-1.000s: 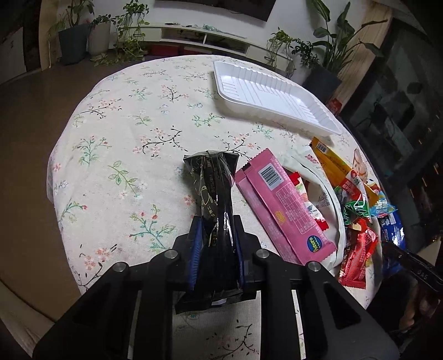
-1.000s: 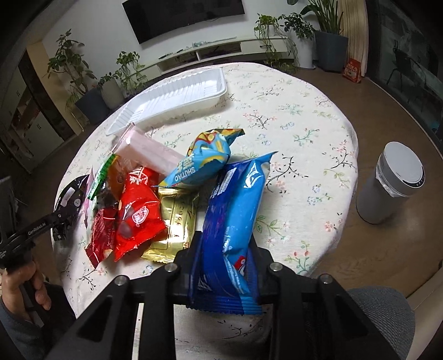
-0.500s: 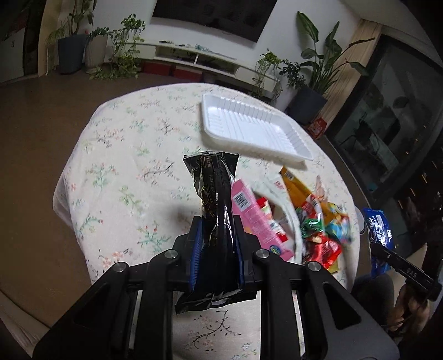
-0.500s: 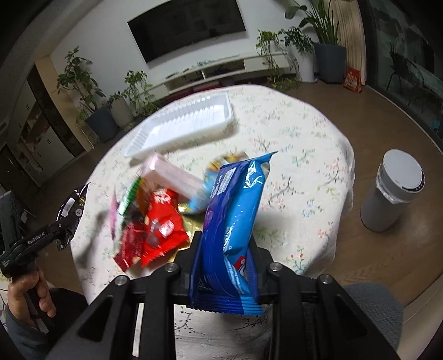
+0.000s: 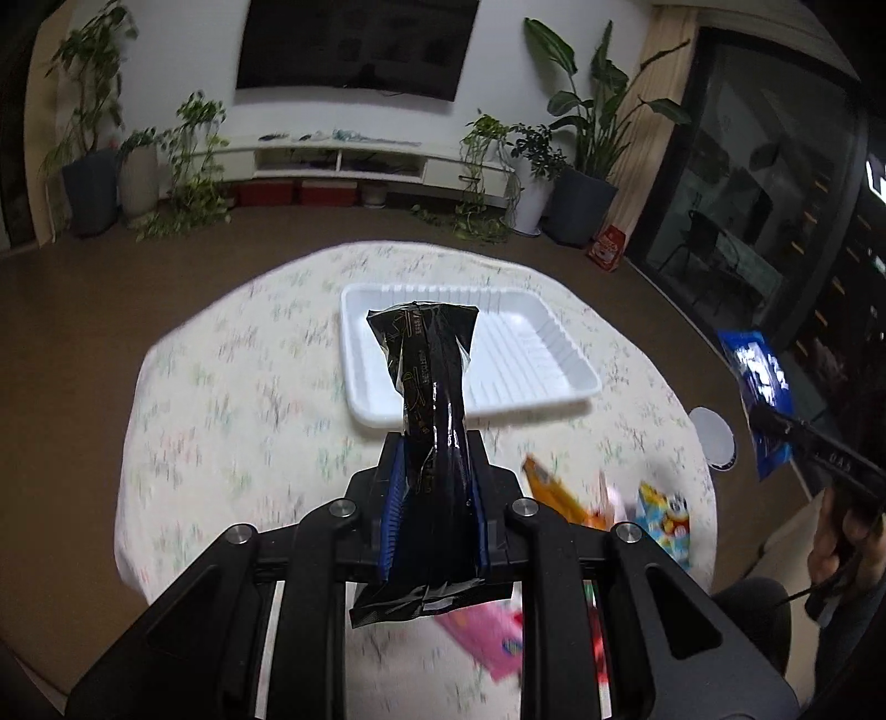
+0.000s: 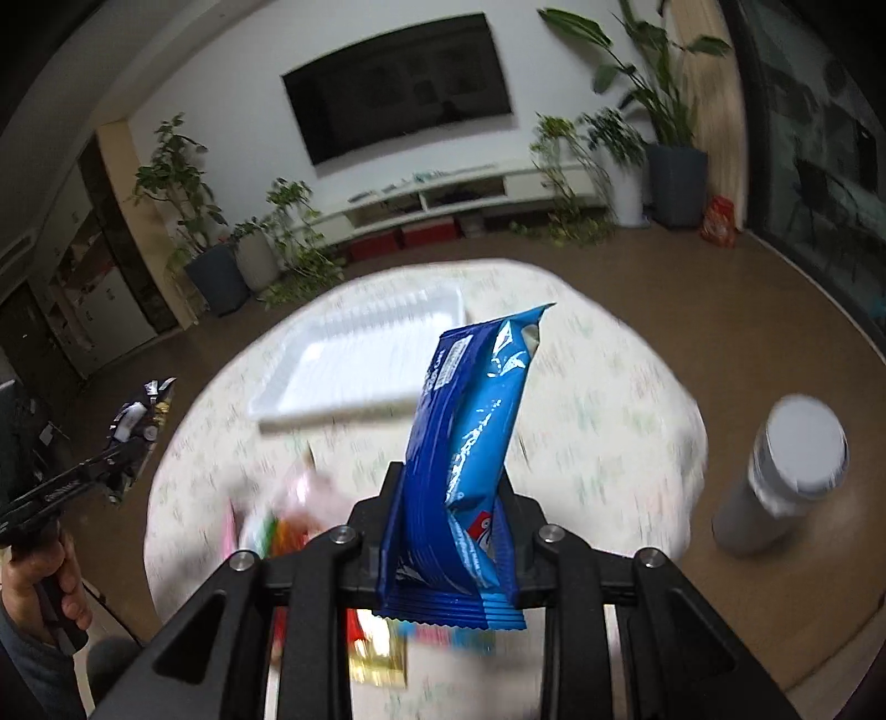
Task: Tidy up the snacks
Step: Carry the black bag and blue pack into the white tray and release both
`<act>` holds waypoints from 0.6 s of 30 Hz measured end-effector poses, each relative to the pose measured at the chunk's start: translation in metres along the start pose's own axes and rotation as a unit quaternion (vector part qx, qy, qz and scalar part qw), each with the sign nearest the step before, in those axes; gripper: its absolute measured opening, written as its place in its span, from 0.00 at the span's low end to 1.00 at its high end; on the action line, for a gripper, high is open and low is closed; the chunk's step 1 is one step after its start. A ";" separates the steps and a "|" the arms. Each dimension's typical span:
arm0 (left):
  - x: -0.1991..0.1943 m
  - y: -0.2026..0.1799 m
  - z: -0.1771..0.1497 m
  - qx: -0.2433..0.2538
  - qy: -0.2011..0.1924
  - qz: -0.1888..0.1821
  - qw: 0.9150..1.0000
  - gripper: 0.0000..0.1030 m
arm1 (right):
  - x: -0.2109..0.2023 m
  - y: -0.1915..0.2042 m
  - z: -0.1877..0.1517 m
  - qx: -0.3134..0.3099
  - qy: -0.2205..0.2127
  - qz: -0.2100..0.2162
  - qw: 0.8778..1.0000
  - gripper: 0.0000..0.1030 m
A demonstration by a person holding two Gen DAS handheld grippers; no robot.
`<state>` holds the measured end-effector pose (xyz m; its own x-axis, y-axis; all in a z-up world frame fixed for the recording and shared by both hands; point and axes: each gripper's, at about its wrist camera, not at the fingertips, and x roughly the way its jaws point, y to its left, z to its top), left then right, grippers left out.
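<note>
Your left gripper (image 5: pixel 434 493) pinches a glossy black snack packet (image 5: pixel 429 399); your right gripper (image 6: pixel 451 531) pinches a shiny blue snack packet (image 6: pixel 470 443). Both stand beyond the fingertips, above the white ribbed plastic tray (image 5: pixel 531 354). Either slick wrapper could slip and miss it

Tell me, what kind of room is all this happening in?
Most likely a home living room: a large dark television hangs on the wall above a long low white cabinet, potted plants stand around, and snacks lie on a round table with a floral cloth.
</note>
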<state>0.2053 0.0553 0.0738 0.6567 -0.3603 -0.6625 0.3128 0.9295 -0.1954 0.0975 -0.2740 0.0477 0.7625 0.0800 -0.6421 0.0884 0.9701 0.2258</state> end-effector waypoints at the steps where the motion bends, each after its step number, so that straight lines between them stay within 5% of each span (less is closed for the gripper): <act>1: 0.007 -0.002 0.012 0.004 0.002 -0.001 1.000 0.18 | 0.005 0.001 0.013 -0.006 -0.004 0.004 1.000 0.29; 9: 0.113 -0.006 0.100 0.029 0.038 0.026 0.999 0.18 | 0.098 0.037 0.113 -0.070 0.019 0.039 0.997 0.29; 18: 0.216 0.006 0.089 0.033 0.117 0.046 0.992 0.18 | 0.236 0.048 0.123 -0.117 0.111 0.039 0.986 0.29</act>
<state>0.4106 -0.0241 -0.0062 0.5102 -0.2392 -0.8262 0.3081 0.9476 -0.0840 0.3603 -0.2367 -0.0025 0.5999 0.1798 -0.7796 -0.1352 0.9832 0.1227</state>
